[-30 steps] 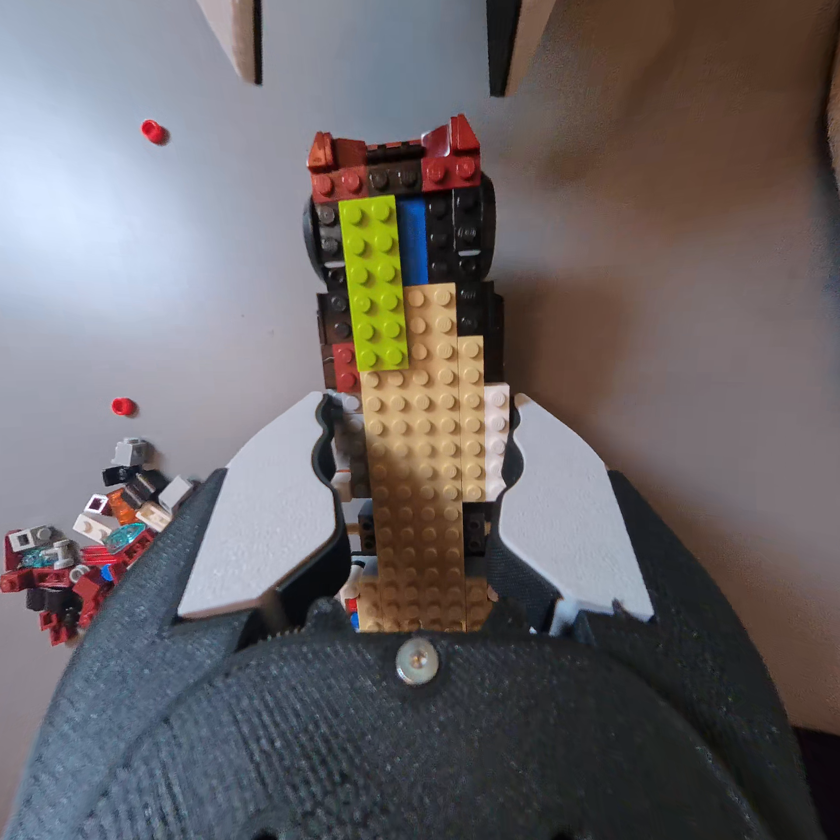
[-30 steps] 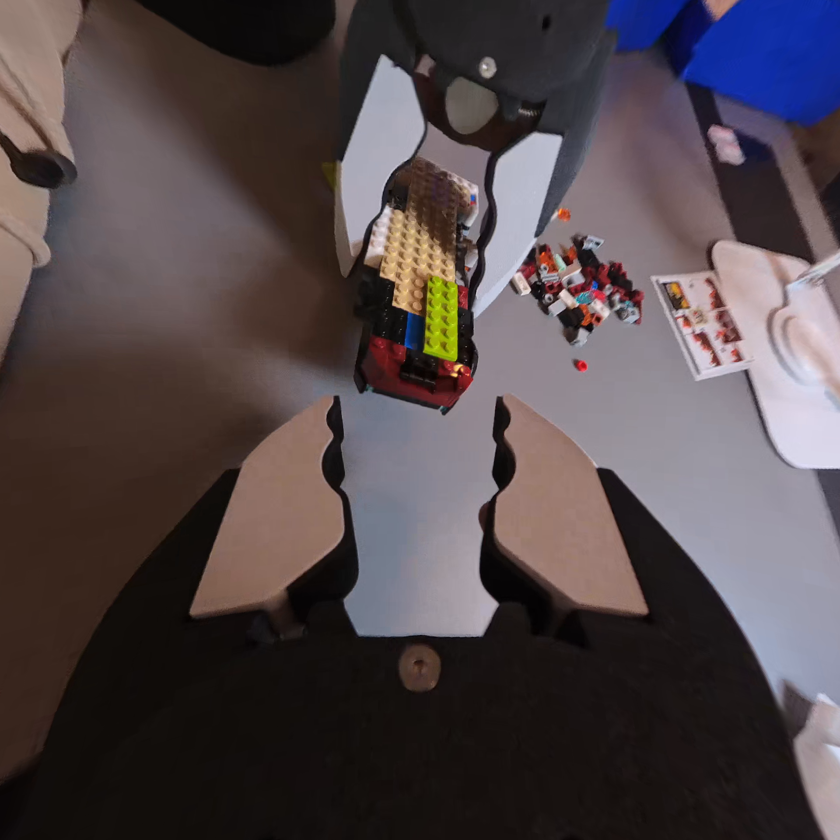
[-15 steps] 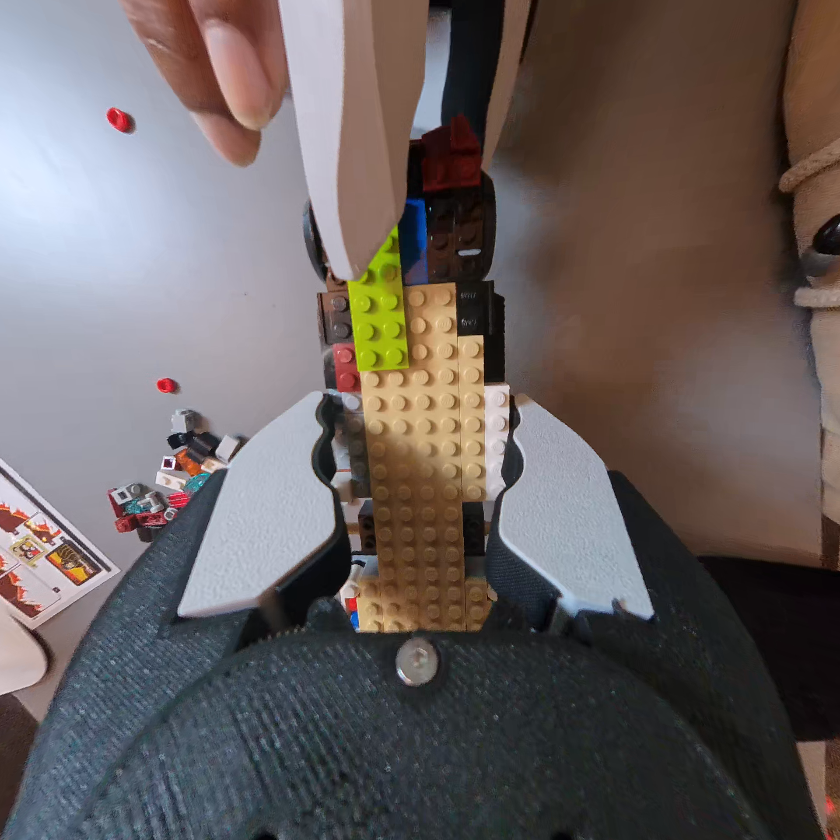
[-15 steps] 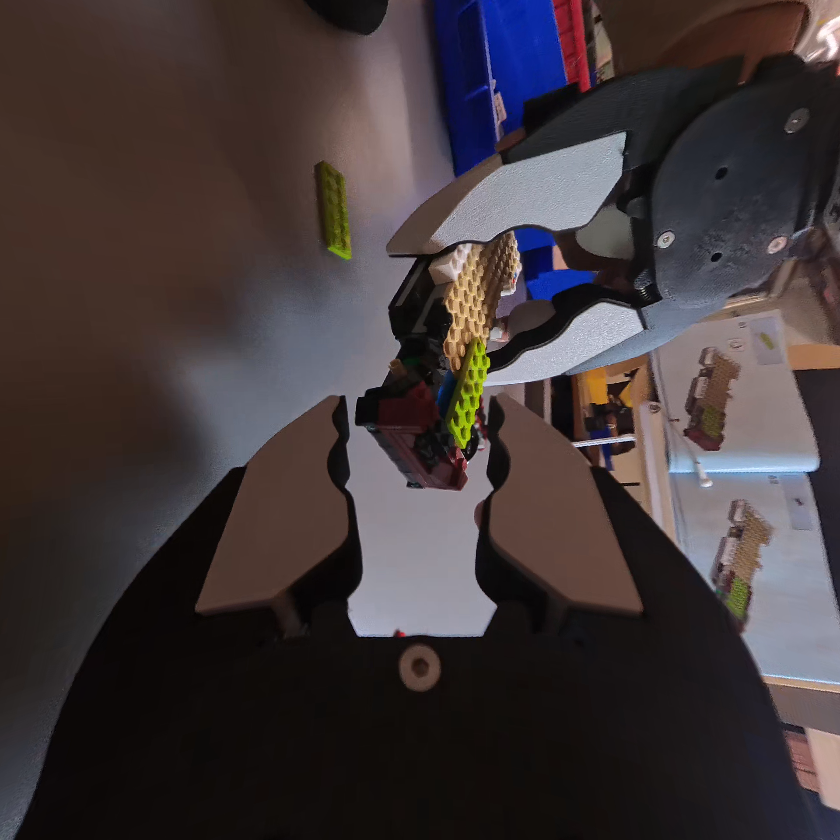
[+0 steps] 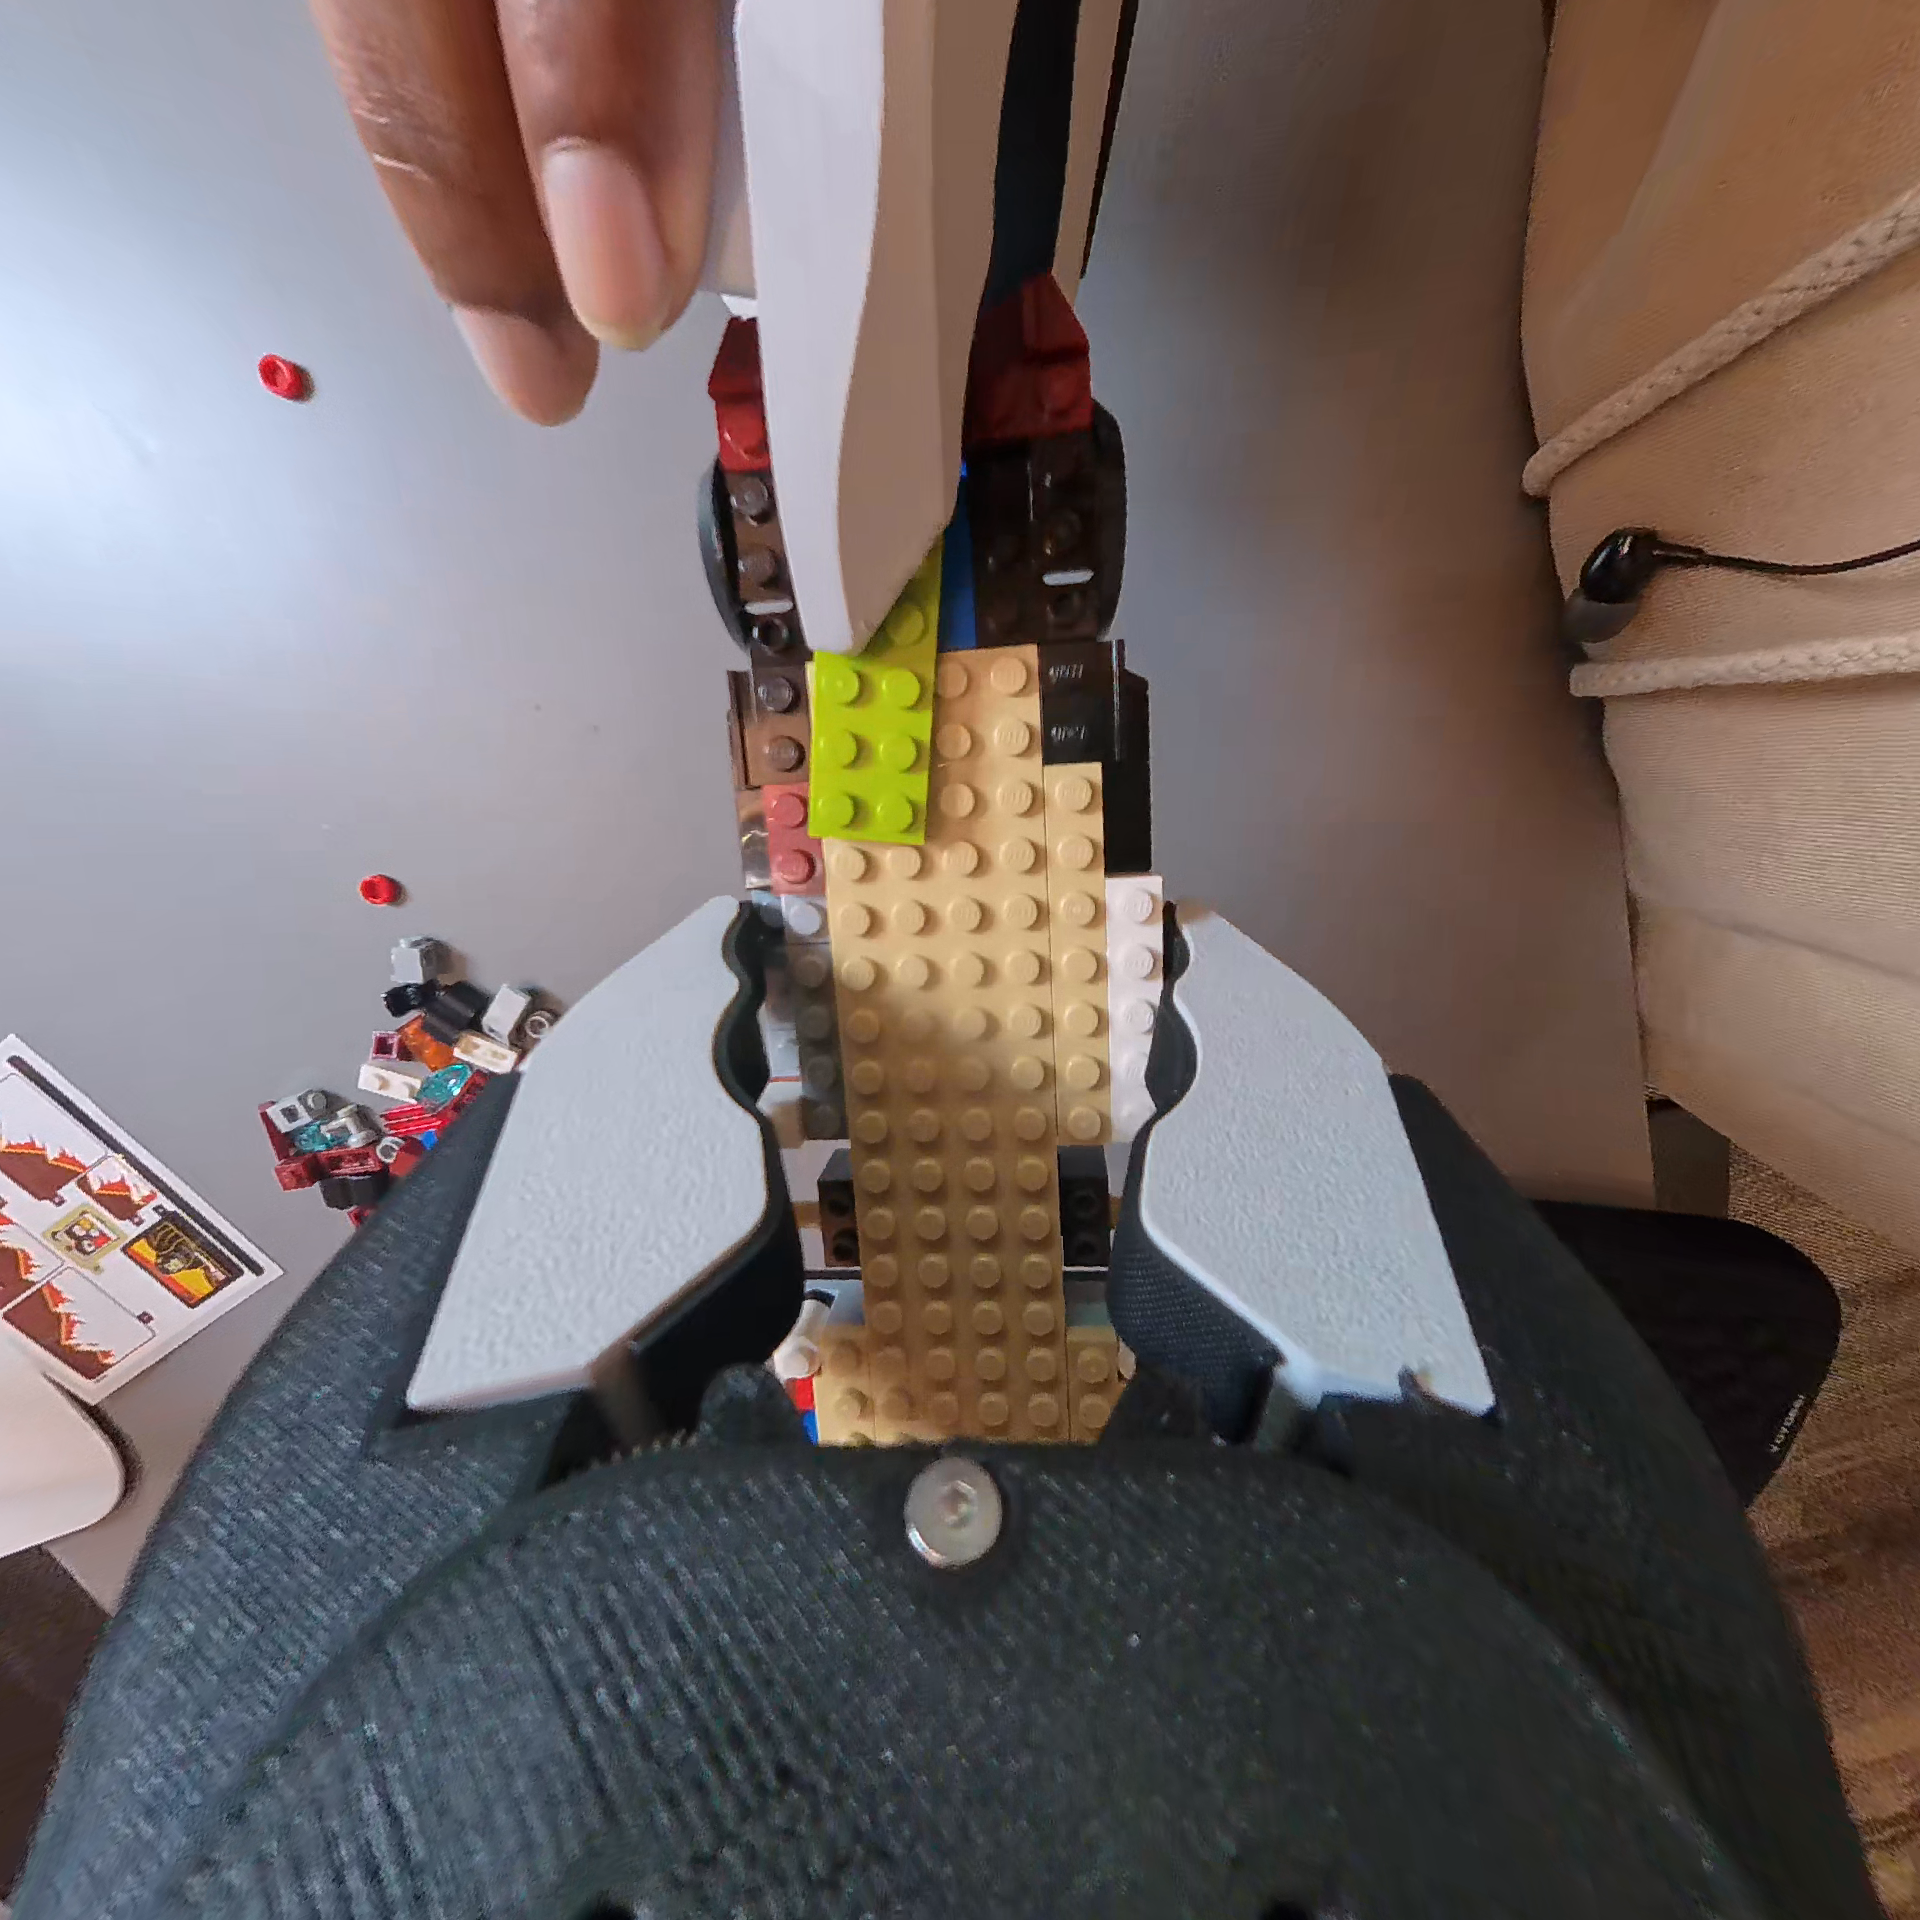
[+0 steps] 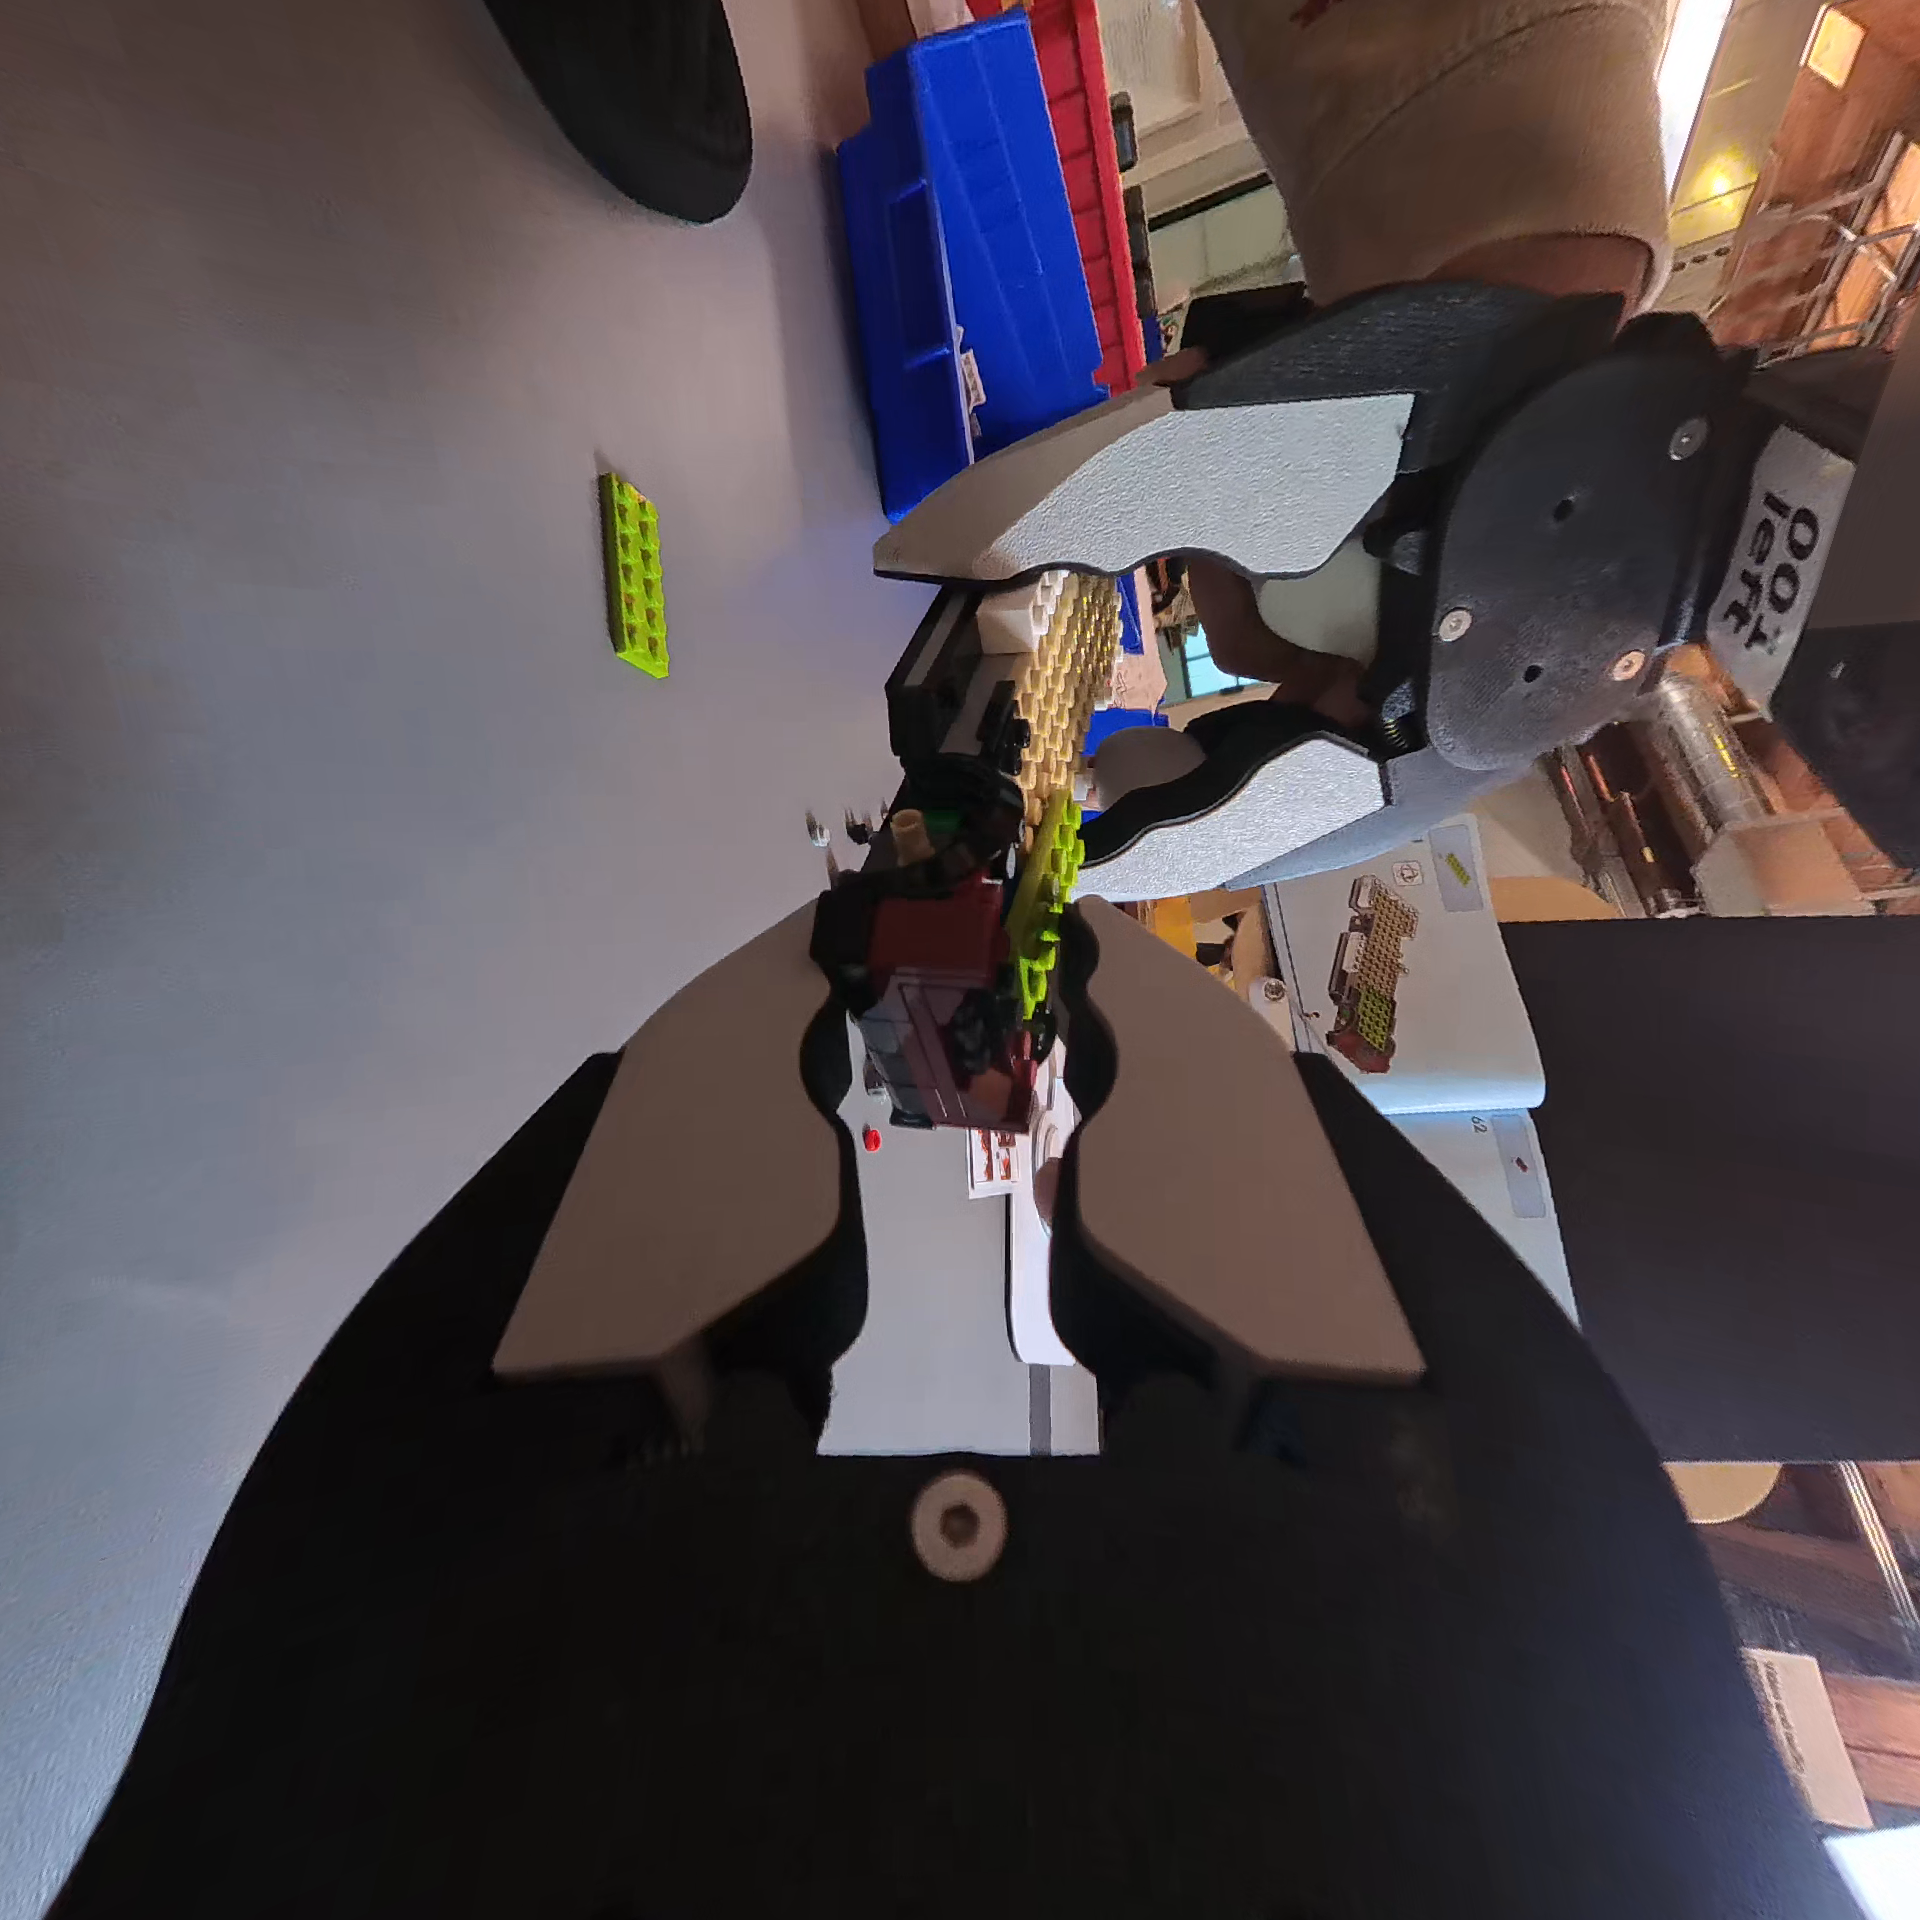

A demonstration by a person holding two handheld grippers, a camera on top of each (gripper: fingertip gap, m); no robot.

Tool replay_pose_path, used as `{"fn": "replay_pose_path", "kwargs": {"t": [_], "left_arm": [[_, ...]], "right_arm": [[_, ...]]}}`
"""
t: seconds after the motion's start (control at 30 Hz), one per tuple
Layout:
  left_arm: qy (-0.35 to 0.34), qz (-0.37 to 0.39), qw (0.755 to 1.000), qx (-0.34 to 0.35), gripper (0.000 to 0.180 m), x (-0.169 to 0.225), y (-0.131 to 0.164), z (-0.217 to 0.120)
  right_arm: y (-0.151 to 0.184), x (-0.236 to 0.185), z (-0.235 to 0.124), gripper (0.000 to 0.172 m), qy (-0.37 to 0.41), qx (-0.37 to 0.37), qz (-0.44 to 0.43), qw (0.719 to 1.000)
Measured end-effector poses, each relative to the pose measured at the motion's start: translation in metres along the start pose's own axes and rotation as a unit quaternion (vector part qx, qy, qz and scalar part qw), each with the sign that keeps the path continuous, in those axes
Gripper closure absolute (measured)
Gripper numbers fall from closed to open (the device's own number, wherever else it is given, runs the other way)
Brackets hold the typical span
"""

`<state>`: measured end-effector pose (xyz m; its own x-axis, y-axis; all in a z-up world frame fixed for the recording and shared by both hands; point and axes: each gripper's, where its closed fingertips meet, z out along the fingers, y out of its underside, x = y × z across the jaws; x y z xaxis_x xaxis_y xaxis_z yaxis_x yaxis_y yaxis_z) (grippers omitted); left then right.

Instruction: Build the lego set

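Tan-topped brick model [image 5: 961, 1039] clamped by left gripper [image 5: 956, 997]; right gripper [image 6: 951, 997], at 12 o'clock, narrowed, pads pinching its dark-red end [image 6: 935, 977], hiding lime plate's [image 5: 873, 748] far half.

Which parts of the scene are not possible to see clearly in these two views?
- Left wrist view: the right gripper's finger covers the far half of the lime plate.
- Left wrist view: the left gripper's body hides the brick model's near end.
- Right wrist view: the booklet pictures are too small.
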<state>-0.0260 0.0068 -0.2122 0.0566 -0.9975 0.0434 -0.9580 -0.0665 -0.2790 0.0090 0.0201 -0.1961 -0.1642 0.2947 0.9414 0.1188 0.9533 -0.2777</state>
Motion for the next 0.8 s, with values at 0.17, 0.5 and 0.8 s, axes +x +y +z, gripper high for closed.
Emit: {"fn": "replay_pose_path", "kwargs": {"t": [0.17,0.5,0.8], "left_arm": [[-0.003,0.003,1.000,-0.001,0.107,0.000,-0.002,0.001],[-0.017,0.003,1.000,-0.005,0.107,-0.004,0.009,0.014],[-0.026,0.065,0.997,-0.010,0.107,0.002,0.012,0.031]], "right_arm": [[0.000,-0.002,-0.002,0.131,-0.020,-0.003,0.021,1.000],[-0.005,-0.009,-0.016,0.108,-0.114,0.019,0.226,0.967],[0.021,-0.009,-0.020,0.113,-0.403,0.024,0.674,0.619]]}}
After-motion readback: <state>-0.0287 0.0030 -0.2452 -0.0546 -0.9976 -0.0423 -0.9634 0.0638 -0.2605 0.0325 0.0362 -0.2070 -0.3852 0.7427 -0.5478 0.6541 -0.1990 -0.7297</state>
